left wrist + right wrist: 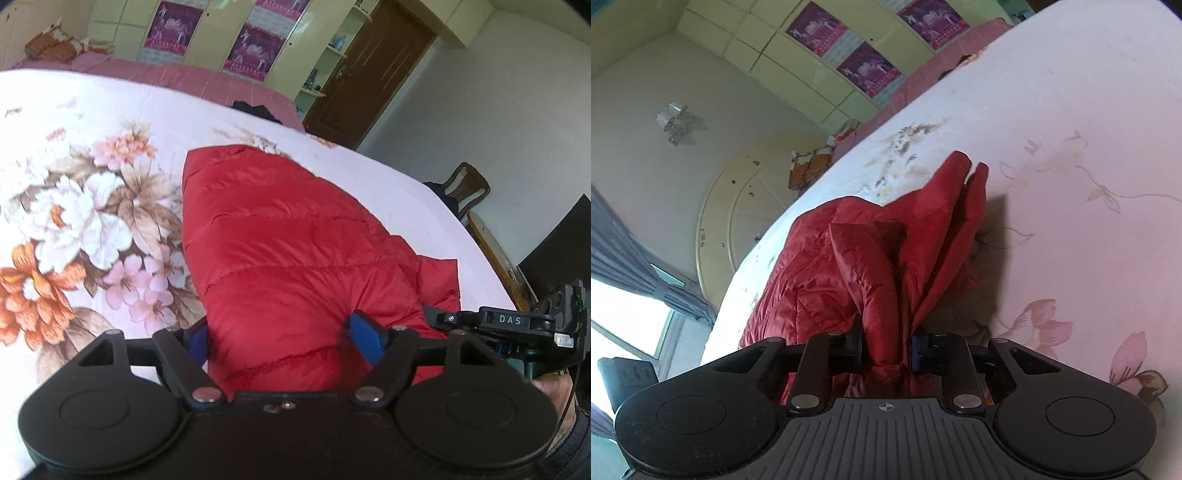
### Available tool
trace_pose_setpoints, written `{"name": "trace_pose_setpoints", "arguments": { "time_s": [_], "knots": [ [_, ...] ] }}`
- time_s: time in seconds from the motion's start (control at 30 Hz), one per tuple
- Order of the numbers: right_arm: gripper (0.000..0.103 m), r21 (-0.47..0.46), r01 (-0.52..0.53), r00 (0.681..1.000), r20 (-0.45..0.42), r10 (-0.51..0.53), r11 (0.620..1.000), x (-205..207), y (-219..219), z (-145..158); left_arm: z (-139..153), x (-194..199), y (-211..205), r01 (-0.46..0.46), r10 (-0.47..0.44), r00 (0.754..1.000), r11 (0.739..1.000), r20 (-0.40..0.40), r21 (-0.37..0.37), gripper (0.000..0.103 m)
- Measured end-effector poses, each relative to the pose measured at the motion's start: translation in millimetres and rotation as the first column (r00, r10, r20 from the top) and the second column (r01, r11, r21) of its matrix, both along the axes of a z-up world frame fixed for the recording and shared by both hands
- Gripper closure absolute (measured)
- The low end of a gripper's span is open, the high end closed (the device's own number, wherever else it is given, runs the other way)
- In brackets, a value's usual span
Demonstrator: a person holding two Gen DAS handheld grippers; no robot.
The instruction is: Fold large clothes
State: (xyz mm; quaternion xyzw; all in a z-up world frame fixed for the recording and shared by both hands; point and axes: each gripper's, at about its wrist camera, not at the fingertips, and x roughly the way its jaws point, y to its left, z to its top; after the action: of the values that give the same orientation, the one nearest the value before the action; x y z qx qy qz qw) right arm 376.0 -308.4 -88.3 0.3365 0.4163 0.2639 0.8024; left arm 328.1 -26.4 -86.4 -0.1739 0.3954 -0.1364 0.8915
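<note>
While your right gripper (886, 352) pinches the red jacket's (295, 240) bunched edge on the floral bed sheet (92, 184), your half-open left gripper (280, 341) merely straddles it, so slick padding could slip free.

Left wrist cam sits right over the near end of the red jacket (295, 236), looking down along it across the bed (92, 122) toward the green wardrobe (207, 33). Right wrist cam is just as close to the jacket, rolled hard, facing the same wardrobe. Shared: jacket, bed, wardrobe posters.
</note>
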Motion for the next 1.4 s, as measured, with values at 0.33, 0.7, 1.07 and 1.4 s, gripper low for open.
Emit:
{"name": "trace_pose_setpoints", "arguments": {
  "time_s": [0.33,0.7,1.07,1.4],
  "knots": [
    [0.081,0.015,-0.014,0.997,0.076,0.013,1.0,-2,34,31,33,-14,25,0.01,-0.012,0.998,0.999,0.06,0.043,0.03],
    [0.081,-0.042,0.001,0.99,0.142,0.005,0.999,-5,134,58,45,-19,122,0.051,-0.052,0.992,0.999,0.118,0.015,0.03],
    [0.081,-0.083,0.003,0.992,0.127,0.007,0.997,-4,321,57,42,-13,286,0.067,-0.067,0.992,0.998,0.105,0.009,0.03],
    [0.081,-0.113,-0.069,0.995,0.062,0.076,0.991,27,431,25,13,-4,380,-0.001,0.002,0.998,1.0,0.061,-0.027,0.029]
  ]
}}
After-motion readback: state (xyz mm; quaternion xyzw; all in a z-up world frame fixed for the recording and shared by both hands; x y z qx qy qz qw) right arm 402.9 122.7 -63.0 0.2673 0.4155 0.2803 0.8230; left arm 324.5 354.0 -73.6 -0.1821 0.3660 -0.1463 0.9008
